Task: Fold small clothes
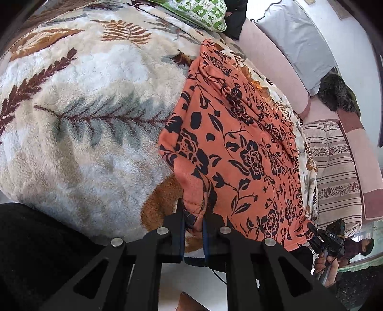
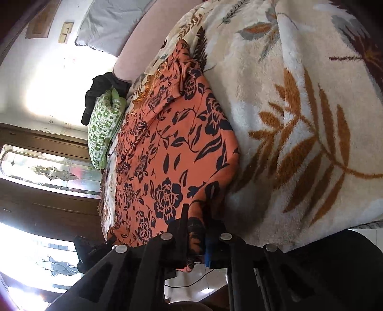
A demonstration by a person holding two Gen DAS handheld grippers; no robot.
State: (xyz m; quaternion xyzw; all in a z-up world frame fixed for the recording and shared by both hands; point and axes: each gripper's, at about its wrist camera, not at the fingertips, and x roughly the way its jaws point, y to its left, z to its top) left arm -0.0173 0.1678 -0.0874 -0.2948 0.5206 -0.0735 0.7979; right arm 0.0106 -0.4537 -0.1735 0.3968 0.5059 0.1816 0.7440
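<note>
An orange garment with a black flower print [image 1: 239,148] lies spread over a fluffy leaf-patterned blanket [image 1: 83,119]. My left gripper [image 1: 194,215] is shut on the garment's near corner, which bunches up between the blue pads. In the right wrist view the same orange garment [image 2: 172,143] stretches away over the blanket [image 2: 299,119]. My right gripper [image 2: 196,227] is shut on its other near corner, with cloth pinched between the fingers. In the left wrist view the right gripper [image 1: 328,236] shows at the garment's far right edge.
A green and white patterned bundle [image 1: 203,14] and a black cloth [image 2: 103,88] lie at the far end of the blanket. A grey pillow [image 1: 294,36] leans on the pink headboard [image 1: 270,67]. A striped cloth [image 1: 332,172] lies to the right. A wooden door [image 2: 47,191] stands beyond the bed.
</note>
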